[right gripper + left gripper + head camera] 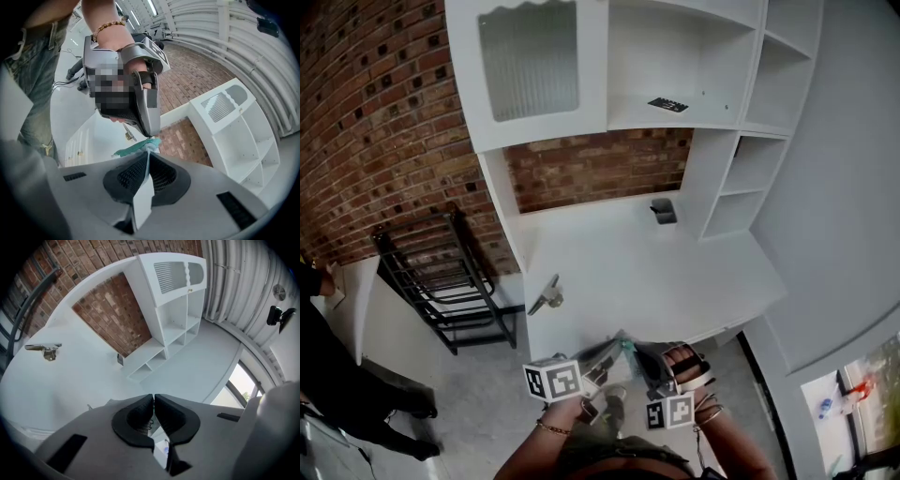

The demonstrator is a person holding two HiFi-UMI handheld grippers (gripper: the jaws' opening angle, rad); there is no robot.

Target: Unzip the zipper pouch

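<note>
At the front edge of the white desk (647,272), you hold the zipper pouch (625,347) aloft.
Your right gripper (146,161) is clenched on its white panel (142,201); your left gripper (153,401) is pinched tight on its teal edge (136,149).

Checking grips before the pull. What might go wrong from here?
The left gripper pinches the pouch at its teal zipper edge with only its tips, so it may slip off. The right gripper clamps a thin pouch wall, which may tug free. Both hold it in the air by the desk edge; a slip could drop it.
</note>
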